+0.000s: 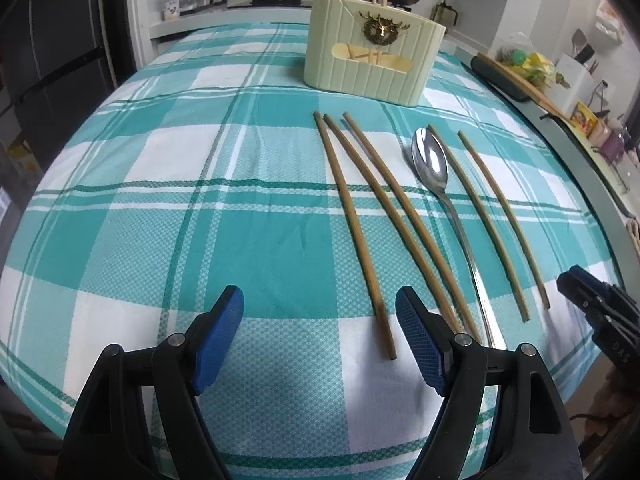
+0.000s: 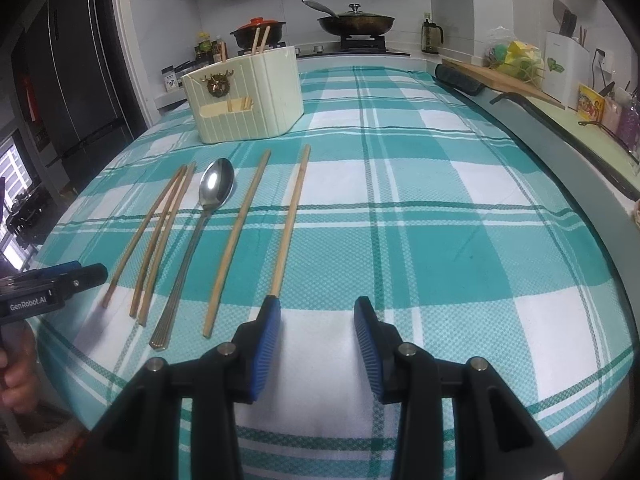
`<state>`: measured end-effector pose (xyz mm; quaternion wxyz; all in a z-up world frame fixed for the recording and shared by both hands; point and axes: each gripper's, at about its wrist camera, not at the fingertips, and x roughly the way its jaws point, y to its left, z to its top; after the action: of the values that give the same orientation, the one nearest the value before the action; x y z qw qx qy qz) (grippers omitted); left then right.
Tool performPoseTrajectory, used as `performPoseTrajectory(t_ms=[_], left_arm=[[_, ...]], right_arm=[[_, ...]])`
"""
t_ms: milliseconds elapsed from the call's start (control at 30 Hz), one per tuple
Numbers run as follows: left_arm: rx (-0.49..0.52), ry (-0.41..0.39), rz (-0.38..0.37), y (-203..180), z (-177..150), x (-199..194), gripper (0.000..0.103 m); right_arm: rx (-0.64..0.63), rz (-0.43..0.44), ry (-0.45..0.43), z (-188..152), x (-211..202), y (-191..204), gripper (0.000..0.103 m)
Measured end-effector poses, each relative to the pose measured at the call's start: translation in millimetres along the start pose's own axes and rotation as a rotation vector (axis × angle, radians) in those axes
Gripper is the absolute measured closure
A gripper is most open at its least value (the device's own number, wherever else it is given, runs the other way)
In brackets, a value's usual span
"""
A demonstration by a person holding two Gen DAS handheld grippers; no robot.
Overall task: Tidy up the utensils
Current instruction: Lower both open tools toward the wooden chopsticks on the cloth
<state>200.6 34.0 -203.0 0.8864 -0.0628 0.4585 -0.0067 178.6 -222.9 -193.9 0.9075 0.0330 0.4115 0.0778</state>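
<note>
Several bamboo chopsticks (image 1: 352,224) and a steel spoon (image 1: 431,160) lie side by side on the teal checked tablecloth (image 1: 160,200). A cream utensil holder (image 1: 372,60) stands behind them with three chopsticks in it. My left gripper (image 1: 320,336) is open and empty, low over the cloth at the near ends of the leftmost chopsticks. In the right wrist view, my right gripper (image 2: 316,336) is open and empty, its left finger by the near end of the rightmost chopstick (image 2: 290,220). The spoon (image 2: 216,188) and holder (image 2: 244,96) also show there.
A grey table edge (image 2: 560,152) runs along the right, with a counter of clutter and a cutting board (image 2: 504,80) beyond. A stove with a pot (image 2: 260,32) and a pan (image 2: 356,22) stands at the back. A dark fridge (image 2: 72,80) is at the left.
</note>
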Motion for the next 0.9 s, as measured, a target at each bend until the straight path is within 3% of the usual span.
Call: performPoseTrajectory(t_ms=[167, 500, 900], left_arm=[[0.017, 0.014, 0.010, -4, 8, 9, 0.023], [0.043, 0.052, 0.068, -6, 20, 24, 0.023], [0.078, 0.099, 0.091, -3, 39, 44, 0.010]], right_arm=[[-0.025, 0.046, 0.011, 15, 10, 10, 0.064], [-0.098, 0.020, 0.061, 31, 40, 19, 0.064], [-0.145, 0.009, 0.094, 37, 56, 20, 0.064]])
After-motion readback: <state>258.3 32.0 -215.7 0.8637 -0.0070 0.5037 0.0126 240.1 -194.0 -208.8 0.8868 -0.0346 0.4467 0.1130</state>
